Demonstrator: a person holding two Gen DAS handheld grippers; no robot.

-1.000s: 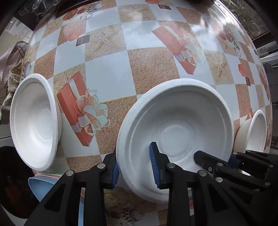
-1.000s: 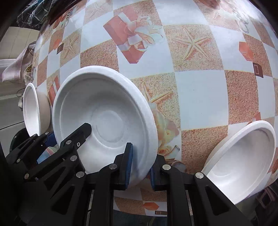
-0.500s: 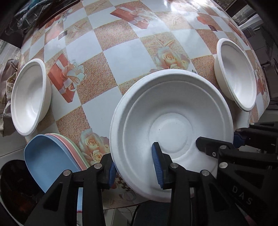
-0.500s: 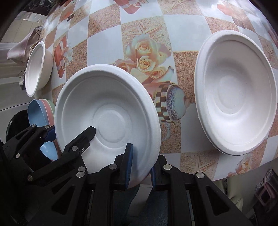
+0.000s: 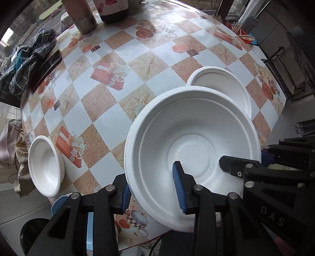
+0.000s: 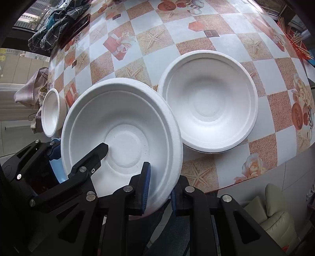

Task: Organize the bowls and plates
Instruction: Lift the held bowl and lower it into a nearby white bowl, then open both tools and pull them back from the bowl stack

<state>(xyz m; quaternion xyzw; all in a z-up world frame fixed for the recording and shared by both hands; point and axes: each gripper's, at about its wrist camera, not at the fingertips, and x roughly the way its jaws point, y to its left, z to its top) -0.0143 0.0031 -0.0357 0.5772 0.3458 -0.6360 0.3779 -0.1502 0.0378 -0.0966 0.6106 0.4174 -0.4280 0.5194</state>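
Both grippers hold one large white bowl [image 5: 195, 141] by its near rim, lifted above the table's front edge; it also shows in the right wrist view [image 6: 122, 126]. My left gripper [image 5: 151, 195] is shut on its left rim. My right gripper [image 6: 159, 189] is shut on its right rim, and its fingers [image 5: 246, 169] show in the left wrist view. A second large white bowl [image 6: 208, 106] sits on the table just beyond and right of the held one, partly hidden in the left wrist view [image 5: 222, 86]. A small white bowl [image 5: 46, 167] sits at the left edge.
Blue and pink plates [image 5: 59, 204] lie stacked at the near left edge, mostly hidden. A dark phone [image 5: 47, 69] and a plaid cloth [image 5: 25, 63] lie far left. A metal cup [image 5: 82, 15] and a dark container stand at the back. Toothpicks [image 5: 240, 31] lie far right.
Both grippers lifted the large bowl and tilted back and rightward, so more of the table shows. The second large bowl now lies just behind the held one.
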